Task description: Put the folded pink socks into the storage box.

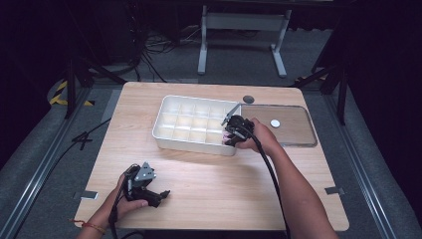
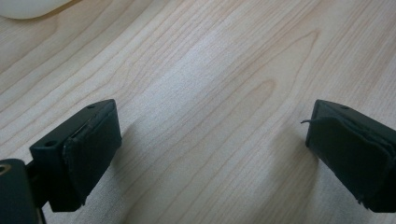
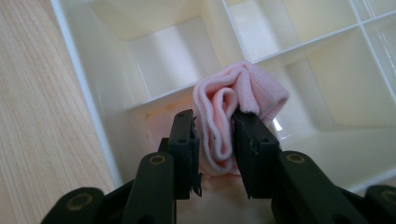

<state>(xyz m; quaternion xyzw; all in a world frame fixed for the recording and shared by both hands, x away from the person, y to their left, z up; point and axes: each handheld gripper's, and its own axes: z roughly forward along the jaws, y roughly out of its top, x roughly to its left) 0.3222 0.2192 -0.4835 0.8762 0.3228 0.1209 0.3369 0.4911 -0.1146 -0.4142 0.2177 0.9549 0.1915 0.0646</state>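
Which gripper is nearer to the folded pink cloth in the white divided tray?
The right. The right gripper has its jaws on either side of the pink cloth in a corner compartment of the tray. The left gripper rests on the bare table, well away from the tray, jaws open.

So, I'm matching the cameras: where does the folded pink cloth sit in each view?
High view: the folded pink cloth is a small pink patch in the near right corner cell of the white plastic divided tray, under the right tool.
Left gripper view: not in it.
Right gripper view: centre, between that tool's black jaws.
Shared landmark: the tray's white grid walls.
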